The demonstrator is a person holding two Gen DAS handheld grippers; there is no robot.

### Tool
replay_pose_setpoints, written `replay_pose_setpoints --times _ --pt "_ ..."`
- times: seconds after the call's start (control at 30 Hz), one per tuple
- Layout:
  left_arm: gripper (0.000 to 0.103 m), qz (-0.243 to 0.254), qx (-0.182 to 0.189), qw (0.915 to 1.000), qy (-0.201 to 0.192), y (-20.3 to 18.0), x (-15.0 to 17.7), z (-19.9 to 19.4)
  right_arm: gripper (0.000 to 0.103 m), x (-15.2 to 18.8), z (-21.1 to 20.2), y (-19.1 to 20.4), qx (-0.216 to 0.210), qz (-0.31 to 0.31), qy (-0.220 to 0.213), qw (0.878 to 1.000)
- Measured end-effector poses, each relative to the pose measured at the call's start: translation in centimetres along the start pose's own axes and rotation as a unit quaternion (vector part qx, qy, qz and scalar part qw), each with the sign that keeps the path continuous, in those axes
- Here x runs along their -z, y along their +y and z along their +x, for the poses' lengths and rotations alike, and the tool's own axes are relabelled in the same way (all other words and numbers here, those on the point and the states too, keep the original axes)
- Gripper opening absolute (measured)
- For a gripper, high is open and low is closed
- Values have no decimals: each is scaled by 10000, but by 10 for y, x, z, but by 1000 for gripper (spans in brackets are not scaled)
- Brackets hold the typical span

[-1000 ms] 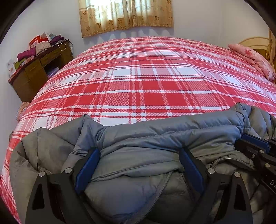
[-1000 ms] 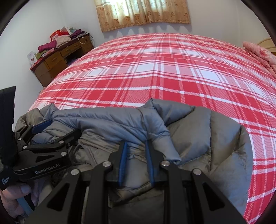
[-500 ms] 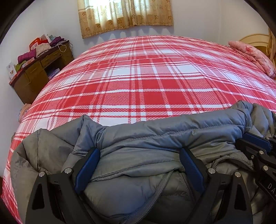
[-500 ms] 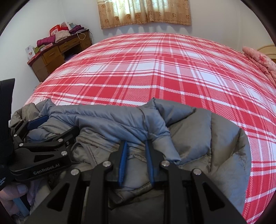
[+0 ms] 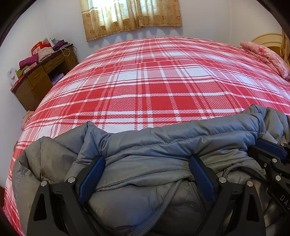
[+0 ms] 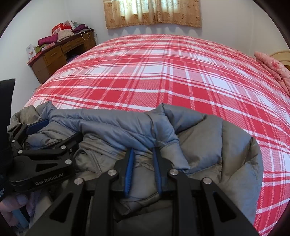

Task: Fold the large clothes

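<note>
A grey puffer jacket (image 5: 163, 145) lies bunched at the near edge of the red plaid bed (image 5: 154, 87); it also shows in the right wrist view (image 6: 208, 145). My left gripper (image 5: 146, 163) is open wide, its blue pads on either side of a fold of the jacket near the zipper. My right gripper (image 6: 143, 152) is shut on a pinch of the jacket's blue-grey fabric. The left gripper (image 6: 47, 132) also shows at the left of the right wrist view, and the right gripper's fingers (image 5: 268, 150) show at the right edge of the left wrist view.
A brown wooden desk (image 5: 41, 78) piled with clothes stands left of the bed by the wall. A pink pillow (image 5: 266, 54) lies at the far right. A curtained window (image 5: 130, 16) is behind the bed.
Both views have shifted slightly; the jacket and both grippers keep the same hold and pose.
</note>
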State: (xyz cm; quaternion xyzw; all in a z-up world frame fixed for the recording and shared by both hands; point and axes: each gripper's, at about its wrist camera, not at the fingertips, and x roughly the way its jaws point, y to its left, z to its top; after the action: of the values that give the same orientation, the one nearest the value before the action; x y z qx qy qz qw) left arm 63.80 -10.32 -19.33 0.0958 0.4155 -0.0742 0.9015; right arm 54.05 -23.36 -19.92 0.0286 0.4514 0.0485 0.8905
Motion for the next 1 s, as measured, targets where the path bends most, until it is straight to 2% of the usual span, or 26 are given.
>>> replay_pose_setpoints --times 0.33,0.5,0.57,0.63,0.7,0.77,0.8,0.87,1.0 --pt "95 24 -30 10000 7 -1 0 1 24 0 1 2 62 -40 27 10000" --pt "98 194 -292 9994 -9 -9 -3 0 24 -3 2 10 299 -276 113 9991" --pt "97 246 -218 9994 86 -4 -8 -6 25 -7 -5 5 146 -302 237 9992" --pt "97 115 -151 9998 -46 8 -11 -32 36 -7 -33 -6 139 -186 152 9996" --pt "97 7 51 9992 -386 25 -9 -75 72 0 -69 -17 179 -96 -132 9997" --pt "97 27 216 9976 -658 44 10 -124 79 19 -109 -32 81 -79 -268 9996" --pt "97 74 228 9969 -743 49 22 -141 80 30 -122 -37 30 -74 -227 9997" --pt "97 236 26 9958 -879 63 62 -181 81 65 -149 -62 -60 -42 -33 10000" --pt "97 492 -245 9943 -913 79 145 -230 82 142 -195 -106 -78 -41 190 9998"
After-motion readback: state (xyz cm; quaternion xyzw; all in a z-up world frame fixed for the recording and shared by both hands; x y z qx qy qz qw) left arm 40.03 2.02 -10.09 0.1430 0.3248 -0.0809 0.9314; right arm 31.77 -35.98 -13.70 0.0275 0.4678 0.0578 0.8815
